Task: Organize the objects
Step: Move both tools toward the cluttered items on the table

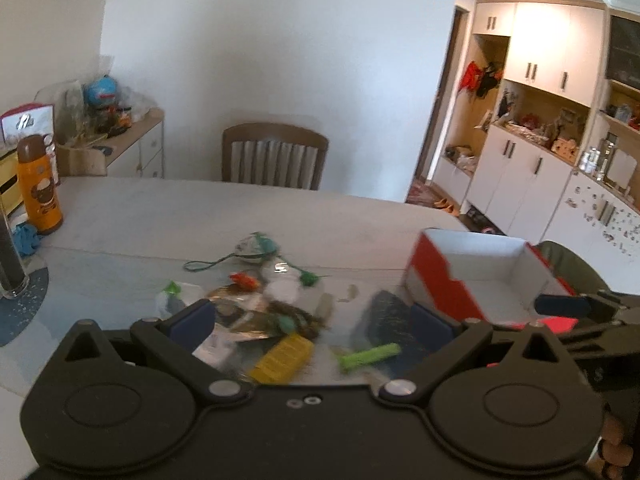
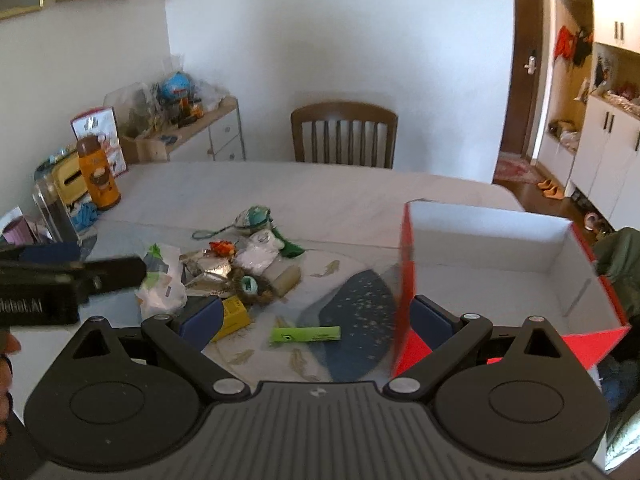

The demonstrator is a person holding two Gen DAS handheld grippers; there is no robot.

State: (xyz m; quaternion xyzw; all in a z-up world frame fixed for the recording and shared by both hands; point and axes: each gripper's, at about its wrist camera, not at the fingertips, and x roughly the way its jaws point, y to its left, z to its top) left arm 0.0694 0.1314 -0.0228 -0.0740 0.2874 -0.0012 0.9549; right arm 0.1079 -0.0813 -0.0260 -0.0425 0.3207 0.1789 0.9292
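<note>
A heap of small odds and ends (image 2: pixel 236 268) sits mid-table (image 2: pixel 320 192), with a yellow box (image 2: pixel 234 314) and a green packet (image 2: pixel 306 335) on its near side. To the right stands the red-and-white box (image 2: pixel 500 268), empty inside. The left gripper (image 1: pixel 312 322) hangs over the heap, fingers spread wide, nothing held. The right gripper (image 2: pixel 320 320) is wide apart too, straddling the box's near left corner. An orange bottle (image 2: pixel 98 176) stands far left.
</note>
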